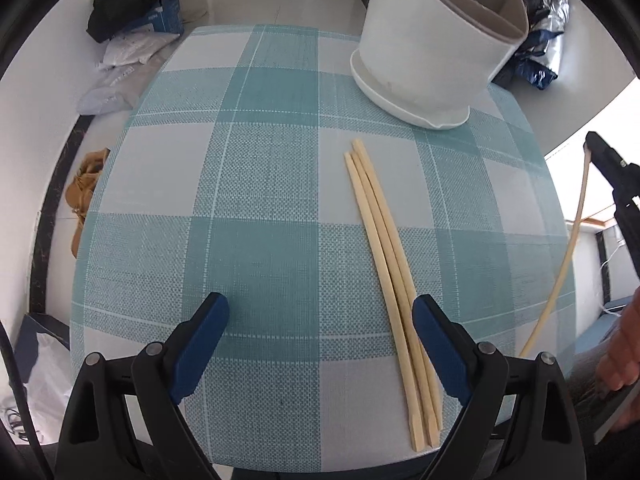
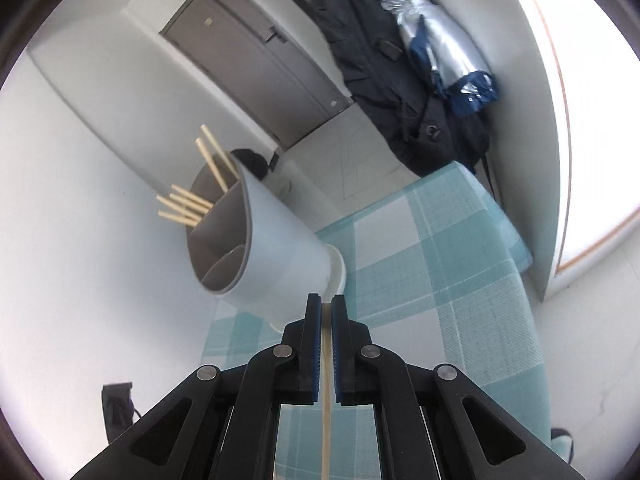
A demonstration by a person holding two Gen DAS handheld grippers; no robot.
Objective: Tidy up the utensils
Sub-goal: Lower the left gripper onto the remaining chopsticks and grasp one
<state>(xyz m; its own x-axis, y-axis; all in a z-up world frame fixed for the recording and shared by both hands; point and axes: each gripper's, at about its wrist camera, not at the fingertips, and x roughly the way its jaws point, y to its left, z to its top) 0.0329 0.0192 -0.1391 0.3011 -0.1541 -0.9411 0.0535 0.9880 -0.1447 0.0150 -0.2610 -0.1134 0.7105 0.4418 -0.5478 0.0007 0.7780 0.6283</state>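
Three pale wooden chopsticks (image 1: 384,264) lie side by side on the teal checked tablecloth (image 1: 248,184). My left gripper (image 1: 320,302) hangs open above the cloth, with its right fingertip beside the chopsticks' near ends and nothing between the pads. A white divided utensil holder (image 1: 432,52) stands at the far right of the table. My right gripper (image 2: 326,300) is shut on a single chopstick (image 2: 326,380) and points towards the holder (image 2: 272,248), which has several chopsticks (image 2: 188,204) in its far compartments. In the left wrist view the right gripper (image 1: 590,142) carries that chopstick (image 1: 568,248) past the table's right edge.
A dark garment and white bags (image 1: 132,28) lie on the floor beyond the table's far left corner, and a brown object (image 1: 86,192) lies to the left. Dark coats and a silver-blue bag (image 2: 440,64) hang by the wall. A hand (image 1: 624,352) shows at the right edge.
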